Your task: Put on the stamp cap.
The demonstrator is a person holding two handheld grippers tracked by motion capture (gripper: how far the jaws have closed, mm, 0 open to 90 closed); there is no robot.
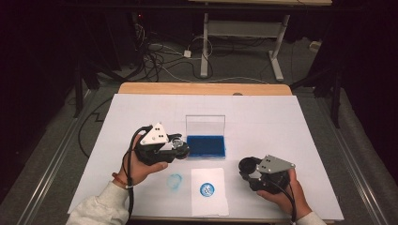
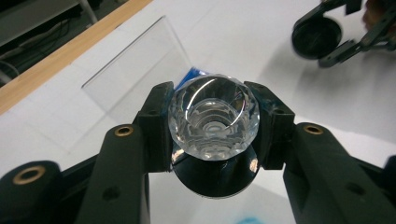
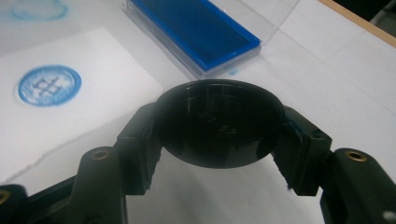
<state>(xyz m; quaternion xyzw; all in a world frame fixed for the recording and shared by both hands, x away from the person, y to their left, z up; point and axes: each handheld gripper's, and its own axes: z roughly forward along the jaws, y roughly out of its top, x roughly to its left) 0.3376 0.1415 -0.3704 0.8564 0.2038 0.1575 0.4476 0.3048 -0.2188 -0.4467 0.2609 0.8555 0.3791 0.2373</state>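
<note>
Two fingers of the left gripper clamp the clear stamp between them

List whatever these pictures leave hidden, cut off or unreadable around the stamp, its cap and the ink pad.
- Stamp face: left gripper view, turned away beneath its clear faceted handle.
- Cap inside: right gripper view, too dark to read.
- Printed blue mark on the paper slip: high view, too small; right gripper view, blurred.
- Ink pad: left gripper view, mostly behind the stamp.
- Left gripper fingers: high view, hidden under the grey plate.
</note>
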